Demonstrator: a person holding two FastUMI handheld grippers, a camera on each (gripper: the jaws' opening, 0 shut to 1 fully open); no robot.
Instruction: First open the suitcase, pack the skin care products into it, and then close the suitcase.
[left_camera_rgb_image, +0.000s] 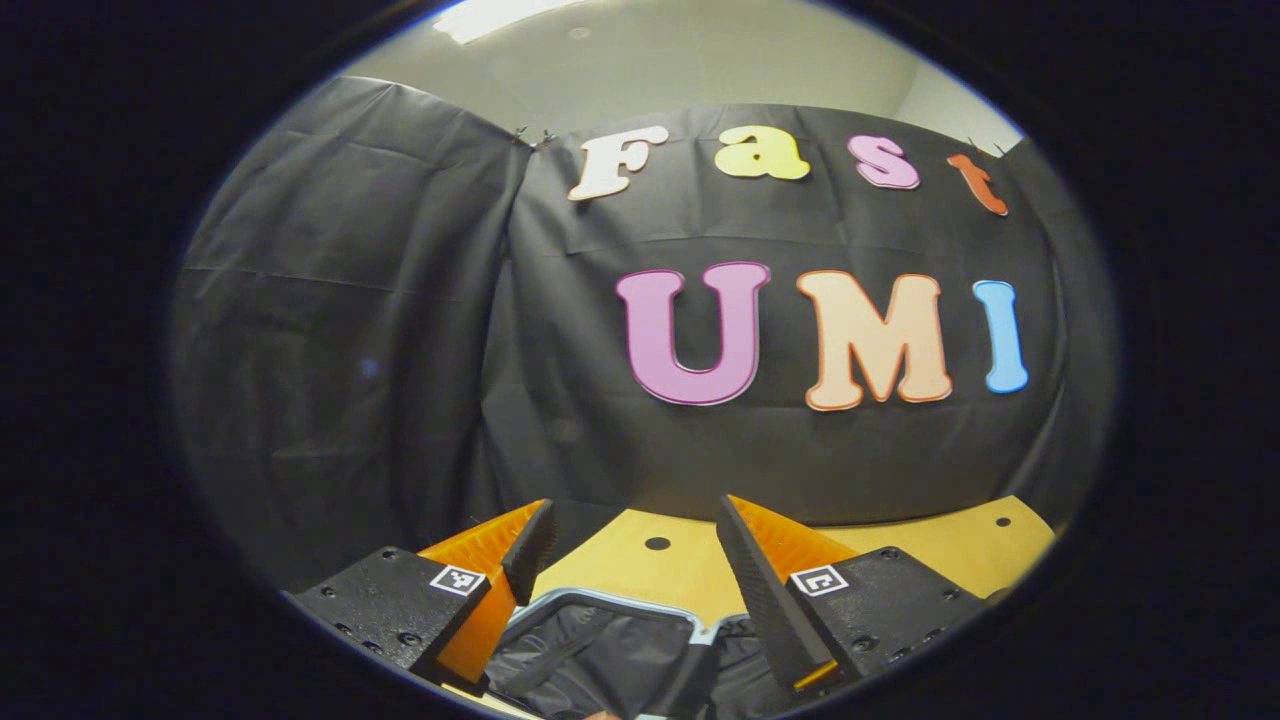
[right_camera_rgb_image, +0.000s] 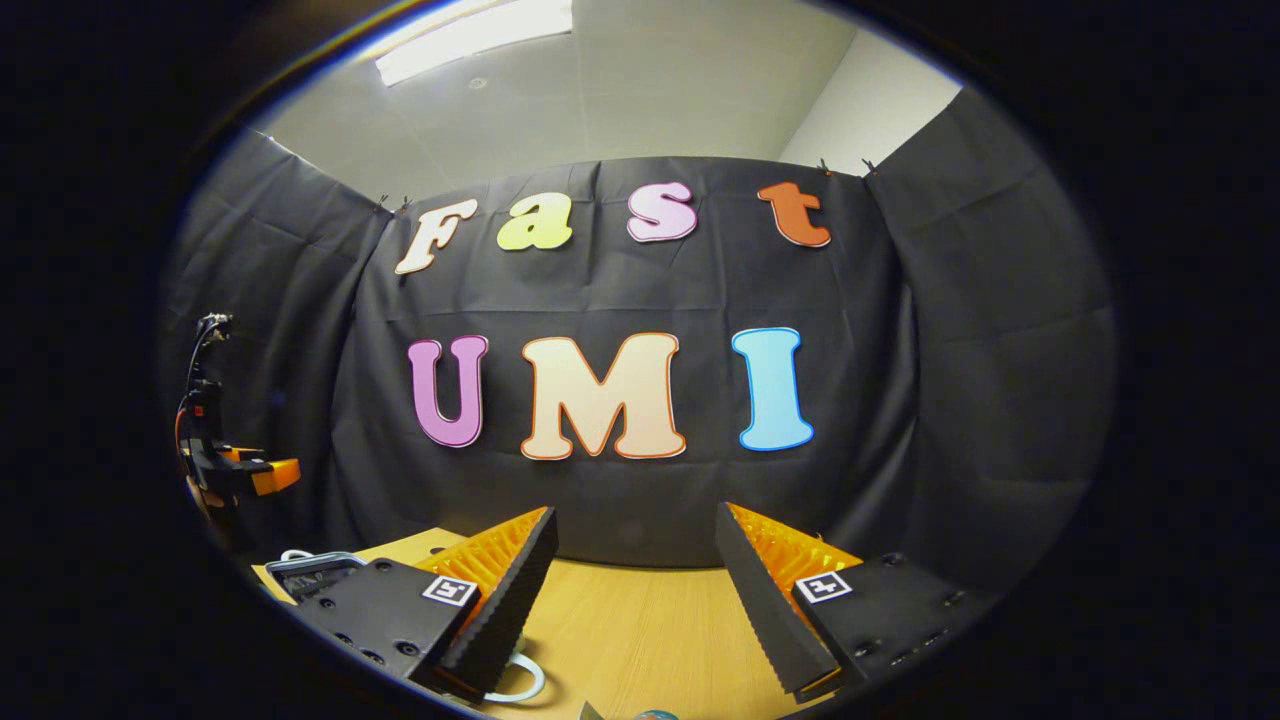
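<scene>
Between and just below the spread fingers of the left gripper (left_camera_rgb_image: 632, 565), in the left gripper view, lies the suitcase (left_camera_rgb_image: 600, 650): a pale rounded rim around dark, creased lining. It looks open, though so little of it is in sight that I cannot be sure, nor can I tell which way its long axis runs. The jaws stand wide apart and hold nothing; the rim's far edge passes across the gap between them, close under the tips. Beyond that edge the wooden table (left_camera_rgb_image: 650, 565) runs on a short way, bare but for small round holes, before it ends against the black cloth wall.

In the right gripper view the right gripper (right_camera_rgb_image: 635, 570) is likewise wide open and empty, with bare tabletop ahead of it. A pale curved loop (right_camera_rgb_image: 520, 680) lies on the wood just under its left finger, and something small and bluish (right_camera_rgb_image: 655, 714), too cropped to identify, sits at the very bottom. Off to its left, farther away, a corner of the suitcase shows, and above it the other gripper held up in the air.

So the left hand is plainly the nearer to the case. The right has free room forward and to its right; its way to the case goes leftward.
</scene>
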